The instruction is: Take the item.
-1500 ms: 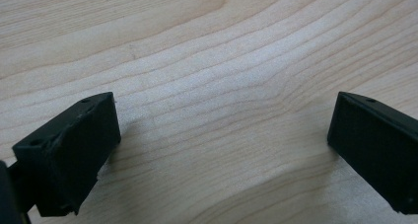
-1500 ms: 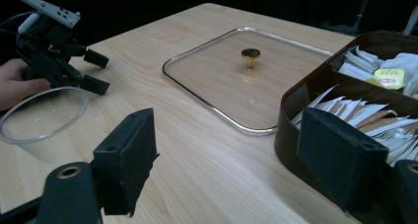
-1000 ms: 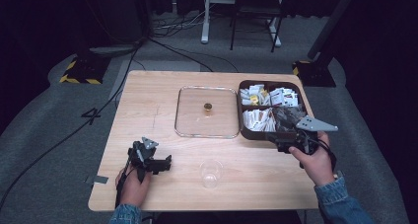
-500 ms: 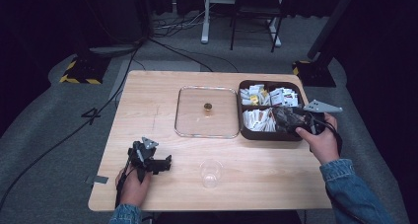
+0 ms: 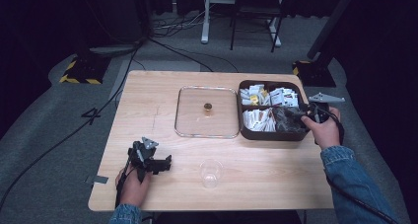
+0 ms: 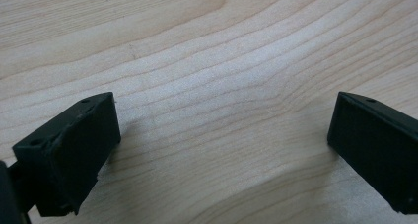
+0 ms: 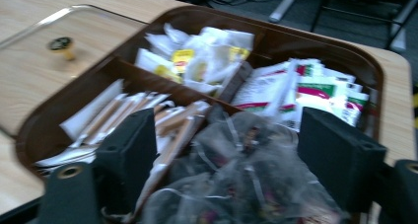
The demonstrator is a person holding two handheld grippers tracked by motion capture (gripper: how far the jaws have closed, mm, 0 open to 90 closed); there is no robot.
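Item: mesh tea bags [image 7: 236,184], heaped in the near right compartment of the brown tray [image 5: 246,133]. Light, soft, crushable, snag-prone; best pinched at one bag's gathered top. Right gripper [image 7: 226,150] open above them, jaws just narrowing, nothing gripped. Left gripper [image 6: 222,150] open on the table [image 6: 207,46].

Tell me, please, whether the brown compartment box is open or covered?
Open: the brown box shows its sachets uncovered, and the clear lid lies flat on the table beside it.

One desk [image 5: 256,184]. One box [image 5: 270,134] with four compartments. One clear lid [image 5: 190,113] with one knob [image 5: 208,107]. One clear cup [image 5: 210,172]. Two tongs: left [image 5: 165,163], right [image 5: 291,113].
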